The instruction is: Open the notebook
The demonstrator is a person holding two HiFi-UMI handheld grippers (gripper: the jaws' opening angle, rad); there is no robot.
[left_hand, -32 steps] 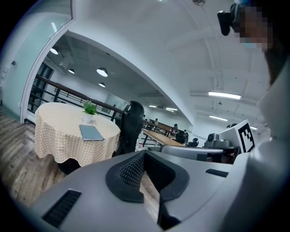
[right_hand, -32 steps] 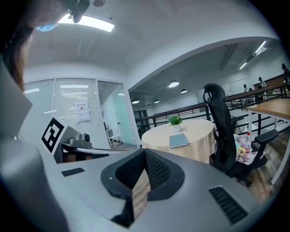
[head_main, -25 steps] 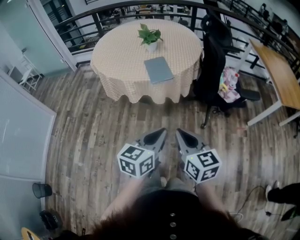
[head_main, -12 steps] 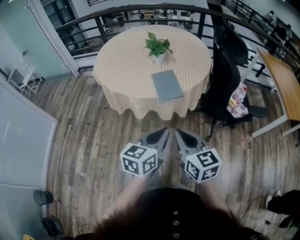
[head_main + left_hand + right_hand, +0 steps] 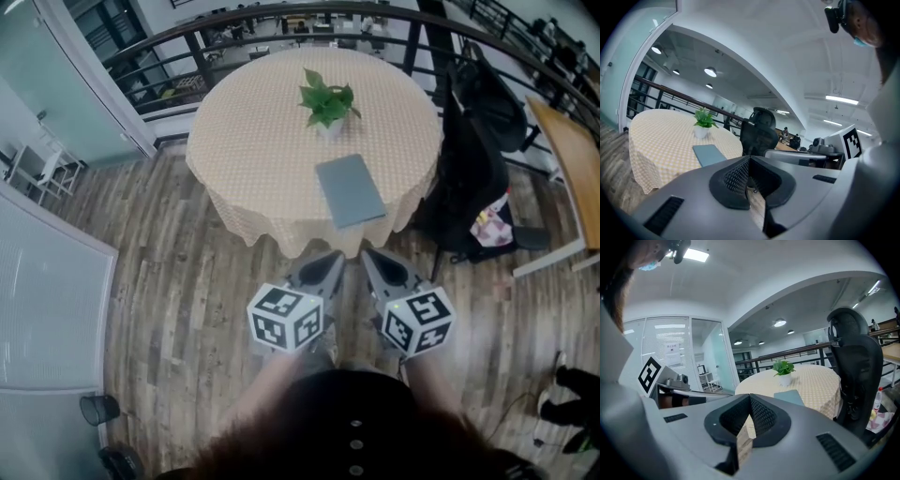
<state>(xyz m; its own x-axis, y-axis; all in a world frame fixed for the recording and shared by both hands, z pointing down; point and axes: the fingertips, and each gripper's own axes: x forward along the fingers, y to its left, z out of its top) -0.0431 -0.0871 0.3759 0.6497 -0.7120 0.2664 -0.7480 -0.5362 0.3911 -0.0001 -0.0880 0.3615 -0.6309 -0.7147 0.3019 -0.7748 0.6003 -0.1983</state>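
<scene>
Grey-blue notebook [image 5: 350, 190] flat on the tabletop [image 5: 253, 141], long axis pointing away, near end skewed right; left tongs [image 5: 331, 258] and right tongs [image 5: 368, 255] closed, empty.

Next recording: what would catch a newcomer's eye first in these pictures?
The round table in a checked cloth fills the top of the head view, with a closed grey-blue notebook near its front right edge and a potted plant beyond it. Low in that view, the left gripper and right gripper sit side by side over the wooden floor, short of the table, both shut and empty.
</scene>
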